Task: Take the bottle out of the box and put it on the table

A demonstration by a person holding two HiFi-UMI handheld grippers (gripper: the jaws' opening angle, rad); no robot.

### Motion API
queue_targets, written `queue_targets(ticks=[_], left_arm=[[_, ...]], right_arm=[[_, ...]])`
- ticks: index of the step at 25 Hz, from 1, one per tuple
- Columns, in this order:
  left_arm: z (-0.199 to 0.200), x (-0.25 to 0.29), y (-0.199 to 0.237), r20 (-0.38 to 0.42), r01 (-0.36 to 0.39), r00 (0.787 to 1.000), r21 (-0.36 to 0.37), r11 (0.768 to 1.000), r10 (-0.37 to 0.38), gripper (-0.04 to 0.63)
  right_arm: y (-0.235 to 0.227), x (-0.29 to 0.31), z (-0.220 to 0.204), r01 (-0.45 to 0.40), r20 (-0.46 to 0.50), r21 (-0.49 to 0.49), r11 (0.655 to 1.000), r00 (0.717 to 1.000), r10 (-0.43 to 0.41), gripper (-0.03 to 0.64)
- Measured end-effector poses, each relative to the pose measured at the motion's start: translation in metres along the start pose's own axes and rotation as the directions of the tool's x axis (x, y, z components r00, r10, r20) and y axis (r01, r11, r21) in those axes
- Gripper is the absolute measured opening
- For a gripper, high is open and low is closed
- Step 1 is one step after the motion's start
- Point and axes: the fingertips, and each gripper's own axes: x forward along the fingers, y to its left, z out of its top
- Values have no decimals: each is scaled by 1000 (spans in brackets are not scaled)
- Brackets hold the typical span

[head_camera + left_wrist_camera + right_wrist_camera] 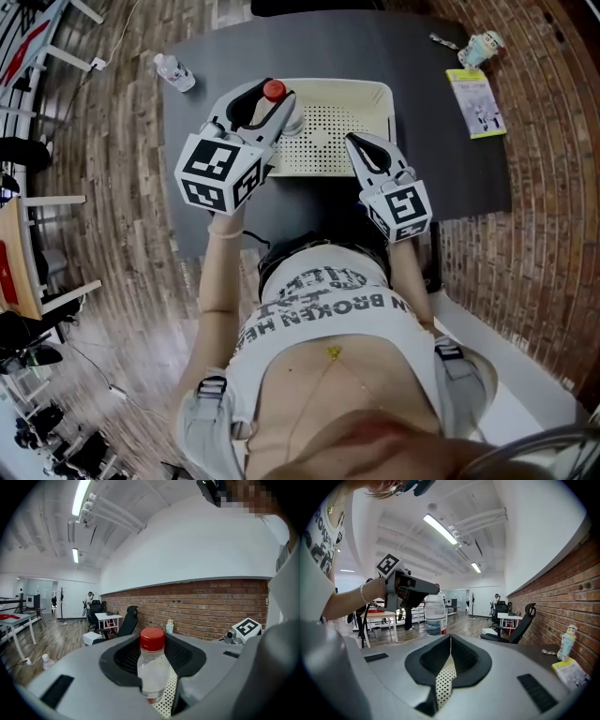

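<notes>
A clear plastic bottle (275, 94) with a red cap is upright between the jaws of my left gripper (267, 105), above the left end of a cream perforated box (375, 94). In the left gripper view the bottle (152, 667) fills the gap between the black pads, and the box's dotted floor (166, 705) shows below it. My right gripper (356, 142) is at the box's near right side. Its jaws meet at the tips and hold nothing. The right gripper view shows the held bottle (435, 613) off to its left, and the box (443, 681) beneath its own jaws (449, 637).
The box sits on a dark grey table (450, 169). A second small bottle (174, 72) lies at the table's far left corner. At the far right are a yellow booklet (475, 101) and a small figurine (486, 44). Wooden floor surrounds the table.
</notes>
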Motion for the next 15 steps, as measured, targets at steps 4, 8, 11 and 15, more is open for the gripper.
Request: queue_targets(ticks=[4, 8, 11, 15], left_arm=[[0, -12, 10, 8, -22, 1000, -10, 1000, 22, 160], [2, -27, 25, 24, -54, 998, -24, 998, 55, 160], [2, -40, 37, 32, -86, 996, -25, 996, 86, 160], [-1, -61, 56, 36, -133, 990, -29, 991, 134, 160]], right_arm=[[2, 1, -2, 1, -7, 3, 1000, 1000, -1, 9], [3, 1, -5, 10, -18, 7, 1000, 1000, -9, 9], [2, 2, -8, 17, -30, 8, 1000, 999, -17, 9], [2, 4, -9, 29, -42, 5, 1000, 999, -28, 9]])
